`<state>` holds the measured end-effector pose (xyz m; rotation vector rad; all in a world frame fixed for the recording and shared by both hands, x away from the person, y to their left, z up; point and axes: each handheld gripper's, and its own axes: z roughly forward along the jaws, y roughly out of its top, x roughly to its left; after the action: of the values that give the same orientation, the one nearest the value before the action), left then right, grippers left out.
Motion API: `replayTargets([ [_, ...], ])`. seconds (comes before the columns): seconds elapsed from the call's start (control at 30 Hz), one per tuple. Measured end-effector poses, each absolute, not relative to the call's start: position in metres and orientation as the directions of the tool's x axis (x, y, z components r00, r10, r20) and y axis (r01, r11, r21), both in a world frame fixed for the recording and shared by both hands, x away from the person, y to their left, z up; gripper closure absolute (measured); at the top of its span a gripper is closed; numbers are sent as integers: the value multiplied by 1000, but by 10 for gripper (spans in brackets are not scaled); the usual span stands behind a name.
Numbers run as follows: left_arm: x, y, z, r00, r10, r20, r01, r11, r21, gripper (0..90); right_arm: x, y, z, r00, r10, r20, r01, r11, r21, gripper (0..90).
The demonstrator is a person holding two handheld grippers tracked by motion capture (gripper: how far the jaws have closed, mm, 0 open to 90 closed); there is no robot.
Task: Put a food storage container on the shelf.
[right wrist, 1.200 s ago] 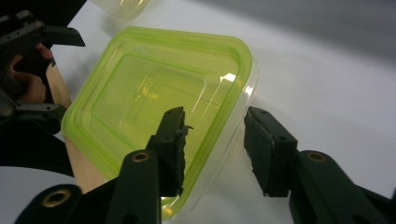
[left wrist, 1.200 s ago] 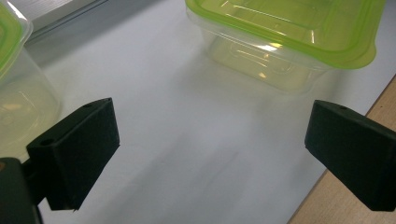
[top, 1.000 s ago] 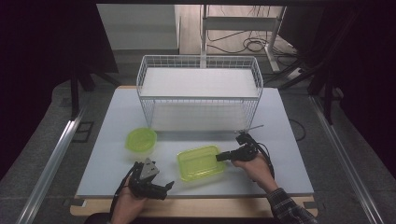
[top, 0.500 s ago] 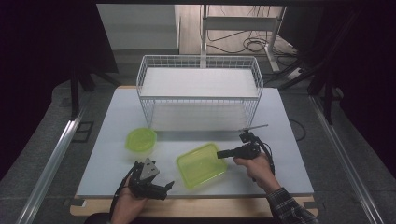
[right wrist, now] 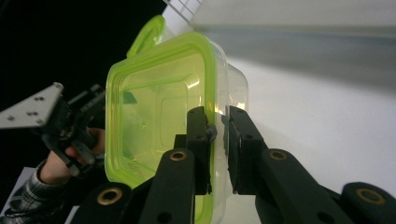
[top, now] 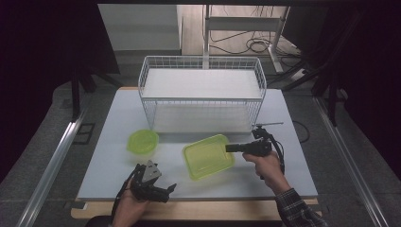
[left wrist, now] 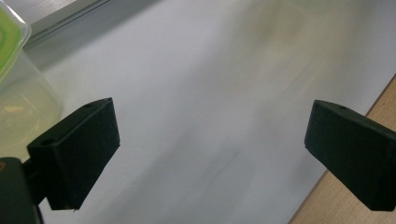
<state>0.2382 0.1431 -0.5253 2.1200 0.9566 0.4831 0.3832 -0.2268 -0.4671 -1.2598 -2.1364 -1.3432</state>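
Note:
A rectangular clear container with a lime-green lid hangs tilted above the table's front middle. My right gripper is shut on its right rim. In the right gripper view the jaws have just been closing and now pinch the lid edge of that container. A round green-lidded container sits on the table to the left. My left gripper rests near the front edge, jaws pointing right. In its own view they stand wide open over bare table, with a green-lidded clear tub at the left edge.
A white wire basket stands at the back middle of the white table. The table's wooden front edge runs just past my left gripper. In the right gripper view the other hand and its gripper are behind the container.
My right gripper closed on the rectangular container's rim and lifted it slightly, tilting it up off the table. The left hand and round container stayed put.

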Motion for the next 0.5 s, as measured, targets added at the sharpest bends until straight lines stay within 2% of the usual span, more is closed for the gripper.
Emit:
replayTargets([
  [0.5,238,142,-526,657,752,42,474,-456,753,31,386,-229,-426,-597,478,644,771,119,626,799],
])
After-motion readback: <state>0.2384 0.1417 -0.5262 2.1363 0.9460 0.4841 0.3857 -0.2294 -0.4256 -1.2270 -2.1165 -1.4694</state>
